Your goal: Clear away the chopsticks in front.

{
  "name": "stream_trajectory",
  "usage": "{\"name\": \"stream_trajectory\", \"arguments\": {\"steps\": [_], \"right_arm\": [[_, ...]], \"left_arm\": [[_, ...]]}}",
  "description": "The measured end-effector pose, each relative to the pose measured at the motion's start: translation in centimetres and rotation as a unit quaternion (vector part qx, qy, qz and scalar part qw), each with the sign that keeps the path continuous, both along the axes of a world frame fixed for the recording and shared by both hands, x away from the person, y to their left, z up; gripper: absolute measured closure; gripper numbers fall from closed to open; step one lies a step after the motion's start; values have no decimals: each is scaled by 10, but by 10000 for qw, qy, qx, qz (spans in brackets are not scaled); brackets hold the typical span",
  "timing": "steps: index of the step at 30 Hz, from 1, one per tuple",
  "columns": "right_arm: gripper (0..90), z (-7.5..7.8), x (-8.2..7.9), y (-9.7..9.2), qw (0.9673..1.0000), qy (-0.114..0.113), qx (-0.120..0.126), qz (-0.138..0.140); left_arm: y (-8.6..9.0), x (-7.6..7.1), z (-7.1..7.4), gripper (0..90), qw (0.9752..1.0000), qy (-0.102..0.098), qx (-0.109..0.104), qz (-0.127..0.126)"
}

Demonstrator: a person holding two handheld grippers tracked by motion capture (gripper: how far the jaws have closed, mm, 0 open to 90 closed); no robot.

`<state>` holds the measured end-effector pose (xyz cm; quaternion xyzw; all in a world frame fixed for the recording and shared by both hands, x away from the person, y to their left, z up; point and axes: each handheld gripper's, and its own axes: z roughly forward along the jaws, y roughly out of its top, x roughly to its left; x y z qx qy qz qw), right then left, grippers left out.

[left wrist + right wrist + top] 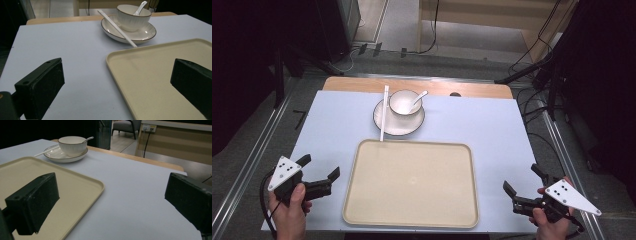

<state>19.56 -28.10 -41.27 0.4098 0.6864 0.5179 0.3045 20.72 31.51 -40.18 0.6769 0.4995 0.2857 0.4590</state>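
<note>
Between the two hand-held grippers lies one beige tray (411, 183), flat on the pale blue surface (487, 125) and bare inside. The left hand-held gripper (319, 167) sits just beside the tray's left edge, its two black jaws spread wide with nothing between them; in the left gripper view one jaw hangs over the surface and the other over the tray's near corner (150, 75). The right hand-held gripper (523, 179) rests near the tray's right edge but apart from it, jaws likewise wide apart and holding nothing; in the right gripper view its left jaw stands over the tray (62, 185) and its right jaw over bare surface. Each gripper is held by one hand, the left hand (292, 212) and the right hand (552, 225), and each carries one grey three-cornered plate on top.

Farther out from both grippers, beyond the tray's far edge, stands one white plate (384, 122) with a dark rim. One white bowl (405, 102) sits on it, and one white spoon (418, 98) leans inside the bowl, its handle pointing away toward the right. One pair of white chopsticks (384, 112) lies across the plate's left side, the near tips just reaching the tray's far edge.
</note>
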Motion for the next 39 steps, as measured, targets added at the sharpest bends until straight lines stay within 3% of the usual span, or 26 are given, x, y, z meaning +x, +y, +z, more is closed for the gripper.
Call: {"name": "stream_trajectory", "arguments": {"steps": [4,8,14,18,28,32,39], "right_arm": [[0,-3,1,4,10000,27,-58,47],[0,-4,5,5,9999,65,-37,96],[0,-6,3,11,9995,122,-125,248],[0,-6,1,14,9994,142,-128,295],[0,0,-3,21,9993,75,-136,348],[0,-1,-3,20,9995,101,-131,282],[0,-2,-3,16,9995,119,-80,290]], "left_arm": [[-10,4,8,0,9999,-36,-43,-108],[-21,10,14,0,9997,15,184,-151],[-33,23,23,0,9997,2,183,-184],[-42,32,26,0,9992,60,147,-357],[-64,70,37,0,9975,304,10,-634],[-68,84,43,0,9965,292,-118,-775],[-72,109,40,0,9964,449,0,-725]]}}
